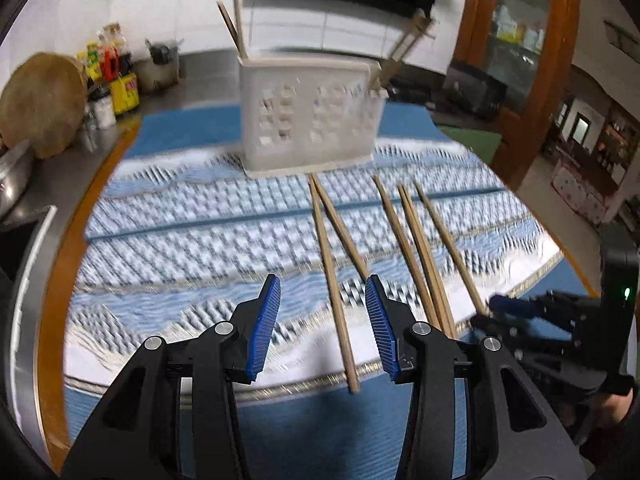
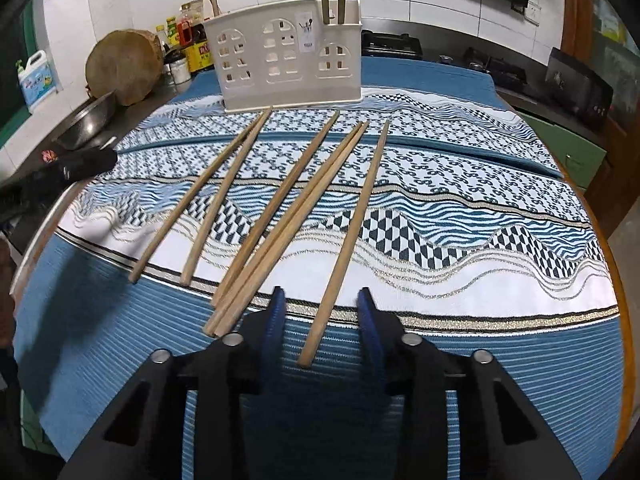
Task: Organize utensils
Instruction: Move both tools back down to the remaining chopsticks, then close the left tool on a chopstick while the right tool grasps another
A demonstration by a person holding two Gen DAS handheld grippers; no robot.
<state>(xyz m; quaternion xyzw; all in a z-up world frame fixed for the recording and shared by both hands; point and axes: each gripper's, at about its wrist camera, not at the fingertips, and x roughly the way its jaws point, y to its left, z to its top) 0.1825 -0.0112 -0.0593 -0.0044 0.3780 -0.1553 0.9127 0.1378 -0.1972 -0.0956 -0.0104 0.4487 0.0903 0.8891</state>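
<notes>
Several wooden chopsticks point(image 2: 280, 204) lie in a fan on the blue patterned mat point(image 2: 460, 216). A white utensil holder point(image 2: 290, 56) stands at the mat's far side with chopsticks upright in its left and right ends. My right gripper point(image 2: 320, 304) is open, and the near end of the rightmost chopstick point(image 2: 352, 236) lies between its fingers. My left gripper point(image 1: 324, 292) is open and empty, low over the mat, with one chopstick point(image 1: 334, 284) lying between its fingers. The holder point(image 1: 310, 114) is blurred in the left wrist view. The right gripper point(image 1: 496, 306) shows at that view's right edge.
A round wooden chopping block point(image 2: 124, 66), sauce bottles point(image 2: 186, 30), a metal bowl point(image 2: 86, 120) and a detergent jug point(image 2: 36, 78) stand on the counter at the left. A gas stove point(image 2: 400, 46) is behind the mat. The table's wooden rim point(image 1: 60, 264) curves round the mat.
</notes>
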